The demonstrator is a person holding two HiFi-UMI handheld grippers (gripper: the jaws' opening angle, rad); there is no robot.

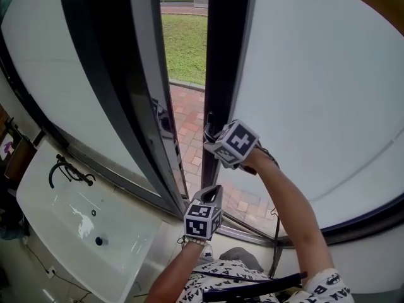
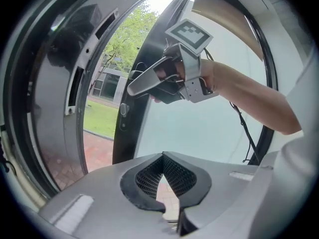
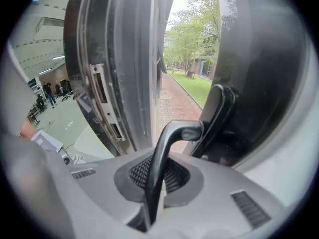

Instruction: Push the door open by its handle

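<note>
The right gripper (image 3: 158,185) is clamped on the handle (image 3: 172,136), which sits on the dark edge of the door (image 1: 222,74). The door stands ajar onto a brick path (image 1: 189,125), and the left gripper (image 2: 164,183) hangs lower, jaws together and empty. The push looks to be in hand, and the next move likely calls for steady outward pressure through the handle without slipping.

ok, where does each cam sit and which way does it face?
Head view: on the head, facing steeply down at the door; shows both arms, left gripper, right gripper.
Left gripper view: on the left gripper, along its shut, empty jaws toward the door; shows the right arm.
Right gripper view: on the right gripper, along jaws shut on the handle, out through the gap.
Shared: head and left gripper views both show the right gripper at the door edge.
</note>
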